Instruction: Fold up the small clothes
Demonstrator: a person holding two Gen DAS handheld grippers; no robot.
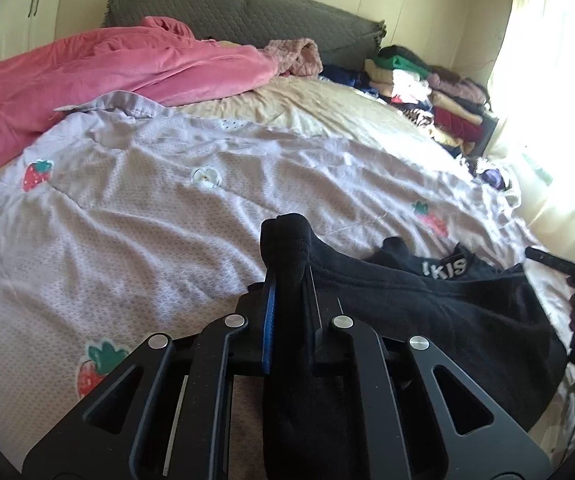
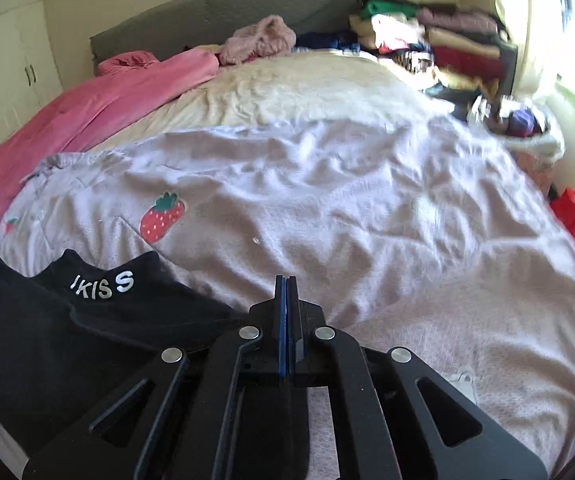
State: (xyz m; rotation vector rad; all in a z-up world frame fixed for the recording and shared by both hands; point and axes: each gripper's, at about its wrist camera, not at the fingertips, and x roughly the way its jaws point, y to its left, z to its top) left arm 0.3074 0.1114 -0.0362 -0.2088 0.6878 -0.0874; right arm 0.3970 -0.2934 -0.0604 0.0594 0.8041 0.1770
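A wide bed fills both views, its near half covered by a pale lilac quilt [image 2: 367,216] printed with red strawberries, rumpled all over. Behind it lies a bare cream sheet [image 2: 307,88], and along the left edge a long pink plush blanket [image 1: 99,76] is heaped toward the grey quilted headboard [image 1: 247,16]. In the far right corner a stack of folded clothes [image 1: 439,100] in green, cream, mauve and dark red sits beside the bright curtained window.

On the quilt at the near edge lies the small black garment [image 2: 67,340] with white letters on its neckband (they read roughly "KISS"), spread flat and lying to the left of the right gripper. The left gripper [image 1: 287,276] has its jaws closed tight on a bunched fold of this black cloth, which rises above the fingertips and drapes down between the fingers. The right gripper [image 2: 286,312] has its jaws pressed together, blue pads touching; no cloth shows between them, though its lower part is hard to make out against the dark fabric.
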